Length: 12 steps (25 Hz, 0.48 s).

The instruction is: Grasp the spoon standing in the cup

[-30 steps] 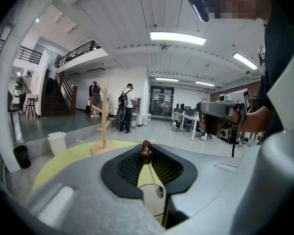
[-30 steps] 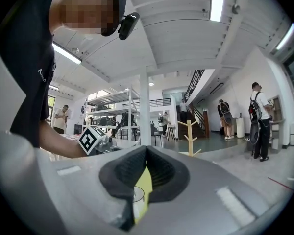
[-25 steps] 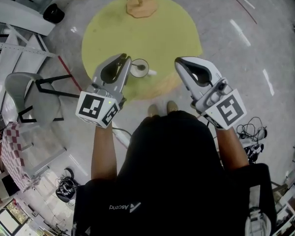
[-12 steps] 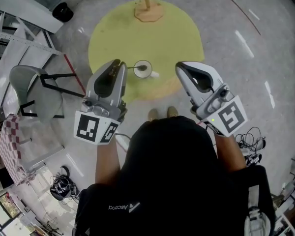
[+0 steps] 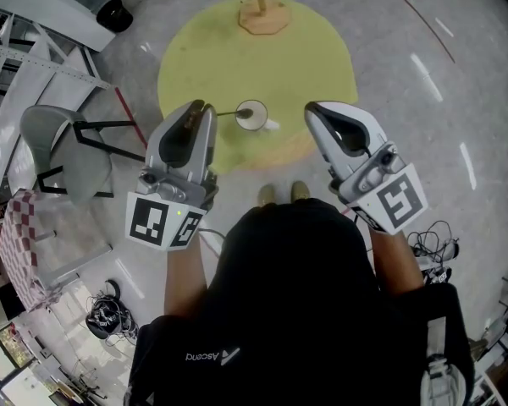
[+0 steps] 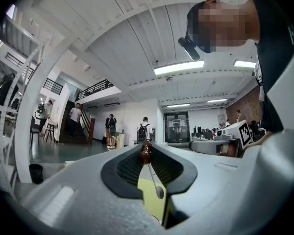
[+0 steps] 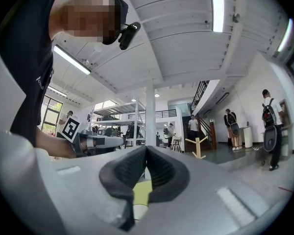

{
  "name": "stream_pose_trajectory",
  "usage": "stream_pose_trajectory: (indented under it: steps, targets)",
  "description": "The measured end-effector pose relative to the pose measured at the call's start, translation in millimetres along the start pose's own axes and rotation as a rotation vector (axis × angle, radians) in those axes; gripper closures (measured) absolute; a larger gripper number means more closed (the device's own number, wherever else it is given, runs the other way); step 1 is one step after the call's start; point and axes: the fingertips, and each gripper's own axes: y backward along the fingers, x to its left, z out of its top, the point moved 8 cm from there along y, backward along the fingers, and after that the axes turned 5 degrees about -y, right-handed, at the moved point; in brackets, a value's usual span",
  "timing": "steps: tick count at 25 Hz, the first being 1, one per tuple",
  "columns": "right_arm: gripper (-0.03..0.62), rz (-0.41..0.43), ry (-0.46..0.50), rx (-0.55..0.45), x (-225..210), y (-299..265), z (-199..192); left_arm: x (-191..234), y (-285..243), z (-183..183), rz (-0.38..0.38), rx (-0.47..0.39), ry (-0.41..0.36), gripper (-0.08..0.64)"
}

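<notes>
A white cup [image 5: 252, 118] stands near the front edge of the round yellow table [image 5: 262, 57]. My left gripper [image 5: 205, 108] is just left of the cup, shut on the brown handle end of a thin metal spoon [image 5: 229, 114]. The spoon reaches from the fingertips to the cup's mouth. In the left gripper view the spoon [image 6: 154, 180] hangs slanted from the closed tips of the left gripper [image 6: 146, 151], its bowl over the yellow top. My right gripper [image 5: 311, 108] is right of the cup and apart from it. In its own view the right gripper [image 7: 146, 148] is shut on nothing.
A wooden stand [image 5: 264, 11] sits at the table's far side. A grey chair [image 5: 51, 142] and metal shelving stand to the left on the floor. The person's shoes [image 5: 284, 194] are just under the table's front edge. People stand in the hall behind.
My left gripper has drawn back to the left from above the cup, and the spoon now shows between its tips and the cup. The right gripper has hardly moved.
</notes>
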Motion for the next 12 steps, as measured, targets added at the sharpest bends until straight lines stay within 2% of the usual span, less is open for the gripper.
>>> stream_pose_trajectory:
  steps: [12]
  targets:
    - [0.589,-0.006,-0.008,0.017,-1.2,-2.4,-2.4,2.5,-4.2,-2.1,-0.009,-0.001,0.004,0.503]
